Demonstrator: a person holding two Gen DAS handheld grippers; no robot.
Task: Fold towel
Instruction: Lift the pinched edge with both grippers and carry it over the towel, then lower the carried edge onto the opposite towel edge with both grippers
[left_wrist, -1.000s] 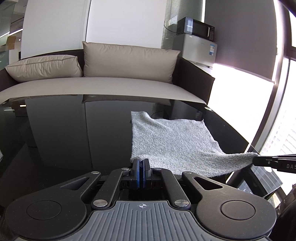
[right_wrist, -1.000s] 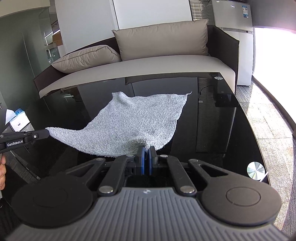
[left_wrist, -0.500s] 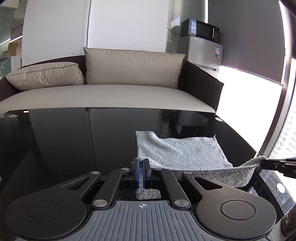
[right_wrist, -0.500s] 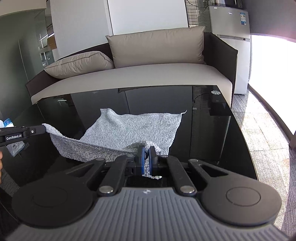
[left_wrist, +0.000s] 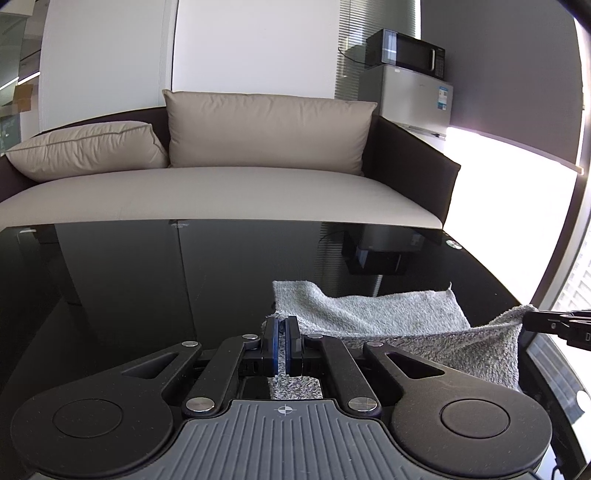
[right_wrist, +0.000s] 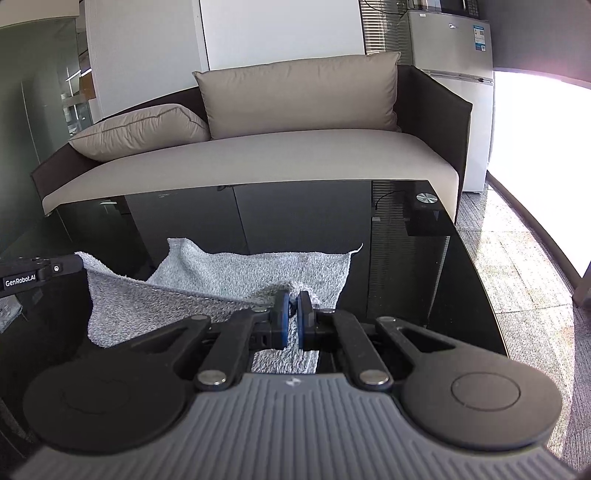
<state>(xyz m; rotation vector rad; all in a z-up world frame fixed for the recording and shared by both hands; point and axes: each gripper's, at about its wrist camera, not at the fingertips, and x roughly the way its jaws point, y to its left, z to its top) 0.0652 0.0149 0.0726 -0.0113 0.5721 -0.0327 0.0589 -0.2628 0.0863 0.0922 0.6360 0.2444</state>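
The towel (left_wrist: 388, 321) is a pale grey, nubbly terry cloth, lying partly on the glossy black tabletop (left_wrist: 147, 280) toward its right side. Its far edge rests flat on the glass, running roughly parallel to the table's far edge, with one far corner humped up (right_wrist: 181, 247) and the other ending in a small loose thread (right_wrist: 356, 248). The near edge is lifted off the surface and stretched taut between its two near corners, so the cloth sags in a shallow trough, its near part hanging as a shaded flap (right_wrist: 140, 306) above the flat part.
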